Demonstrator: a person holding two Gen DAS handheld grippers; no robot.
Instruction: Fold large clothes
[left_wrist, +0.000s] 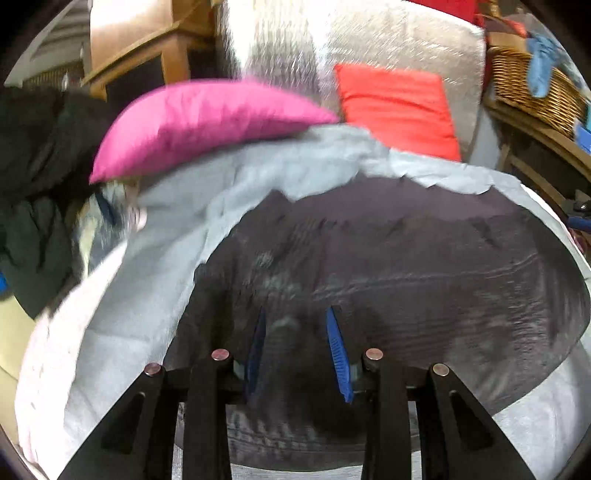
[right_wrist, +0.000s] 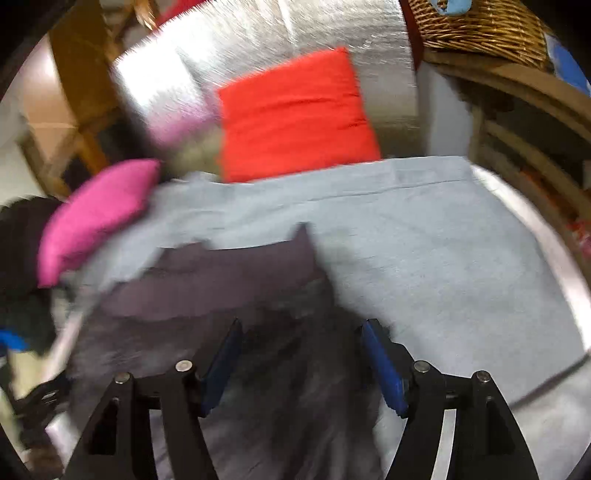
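A dark grey garment (left_wrist: 424, 266) lies spread on a light grey sheet (left_wrist: 166, 236) over a sofa seat. My left gripper (left_wrist: 297, 314) hangs just above the garment near its front hem, its blue pads (left_wrist: 338, 347) apart with nothing between them. In the right wrist view the same garment (right_wrist: 229, 273) lies to the left on the sheet (right_wrist: 443, 266). My right gripper (right_wrist: 301, 325) is open over the garment's right edge, pads (right_wrist: 380, 365) wide apart. Both views are motion-blurred.
A pink cushion (left_wrist: 199, 118) and a red cushion (left_wrist: 399, 107) rest at the sofa back (left_wrist: 369, 40). Dark clothes (left_wrist: 33, 177) are piled at the left. A wicker basket (left_wrist: 532, 88) stands on a wooden shelf at the right. Wooden furniture (left_wrist: 147, 48) stands behind.
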